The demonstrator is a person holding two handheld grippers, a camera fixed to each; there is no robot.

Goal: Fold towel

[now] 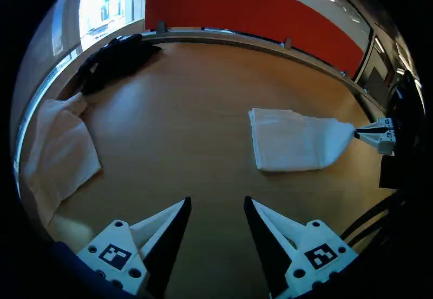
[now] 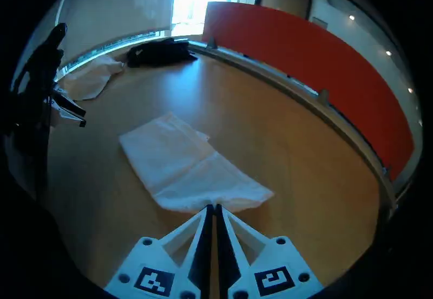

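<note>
The towel (image 2: 184, 164) lies on the counter (image 2: 281, 137), one corner clenched by the right hand-held gripper (image 2: 212, 208); the left hand-held gripper (image 1: 216, 199), well apart, is released.

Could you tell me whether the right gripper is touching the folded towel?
Touching: the left gripper view shows the right gripper pinching the towel corner.

The left hand-held gripper (image 1: 216, 200) is held with its fingers spread wide, pointed toward the towel (image 1: 292, 139) and kept well apart from it. The right hand-held gripper (image 2: 214, 208) is clamped on a corner of the towel, both fingers pressed together.
</note>
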